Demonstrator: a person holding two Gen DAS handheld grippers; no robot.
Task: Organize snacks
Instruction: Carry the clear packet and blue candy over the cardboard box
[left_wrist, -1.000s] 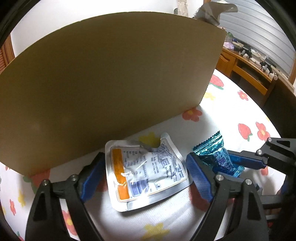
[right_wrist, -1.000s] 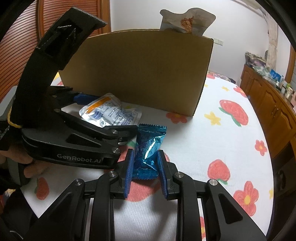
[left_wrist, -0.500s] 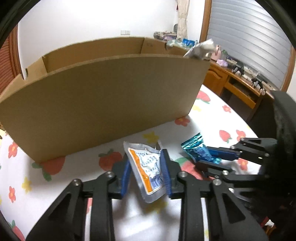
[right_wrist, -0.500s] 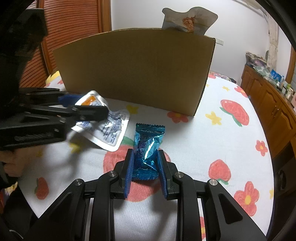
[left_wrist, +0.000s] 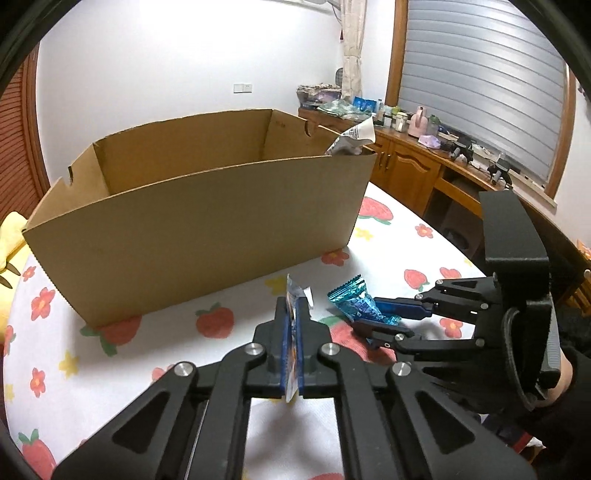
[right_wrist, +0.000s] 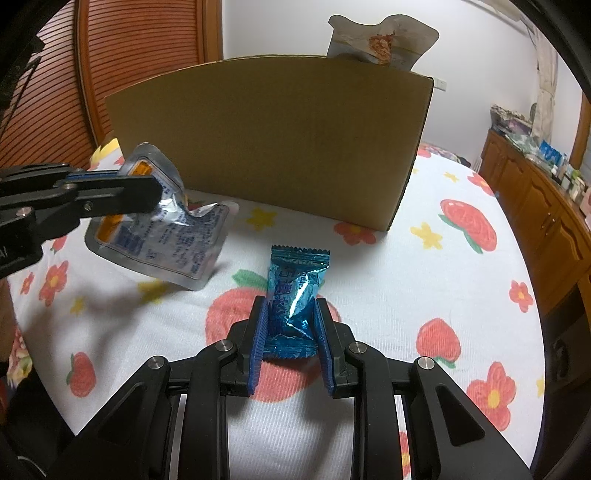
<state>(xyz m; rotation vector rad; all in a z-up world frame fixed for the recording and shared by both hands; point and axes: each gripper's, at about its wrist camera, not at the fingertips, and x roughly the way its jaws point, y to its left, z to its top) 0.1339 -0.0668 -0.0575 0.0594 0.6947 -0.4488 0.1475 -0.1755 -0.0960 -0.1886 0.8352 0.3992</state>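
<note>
A second ago the silver pouch (right_wrist: 162, 236) lay flat on the strawberry-print tablecloth (right_wrist: 424, 280) in front of the cardboard box (right_wrist: 280, 140), between the wide-spread jaws of the left gripper (left_wrist: 293, 314); those jaws have just been closing and now stand pressed together on the pouch, pinching it edge-on, and the pouch hangs lifted clear of the cloth, tilted, in front of the box's near wall toward its left end. From the left wrist camera the box rim, which earlier filled the view, now sits lower, so the box's inside shows. In front of the box's right half, the blue foil snack (right_wrist: 295, 291) has not shifted: it lies on the cloth over a printed strawberry, well short of the box wall, with the right gripper (right_wrist: 291, 328) as before, its blue pads closed against both sides of the packet's near end. The box stands open-topped on the cloth; what shows of its inside from the left wrist view is bare cardboard wall, and its floor is hidden behind the near wall. One opened snack bag (right_wrist: 380, 40) stands in the box at its right end, its torn top poking above the rim. Beyond the box to the right, a wooden sideboard (left_wrist: 417, 166) carries small clutter too small to make out.
</note>
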